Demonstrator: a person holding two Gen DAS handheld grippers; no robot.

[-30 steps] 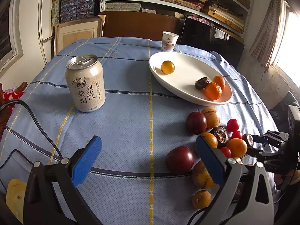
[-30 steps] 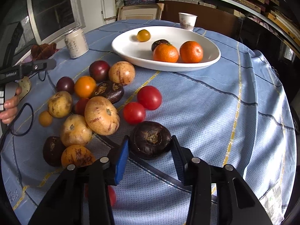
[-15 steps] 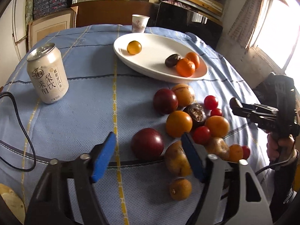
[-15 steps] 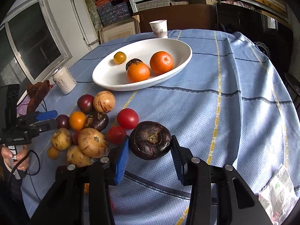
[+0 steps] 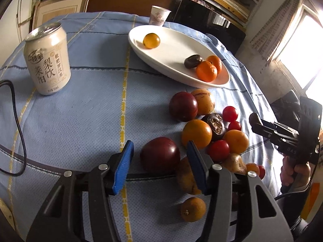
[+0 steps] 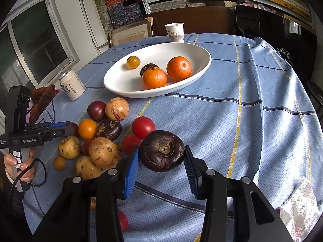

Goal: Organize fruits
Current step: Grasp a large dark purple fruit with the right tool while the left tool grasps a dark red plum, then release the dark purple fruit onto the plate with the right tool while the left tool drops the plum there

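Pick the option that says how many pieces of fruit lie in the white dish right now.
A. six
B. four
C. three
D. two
B: the white dish holds one small yellow fruit, one dark fruit and two oranges, as the right wrist view shows; the rest of the fruit lies on the cloth.
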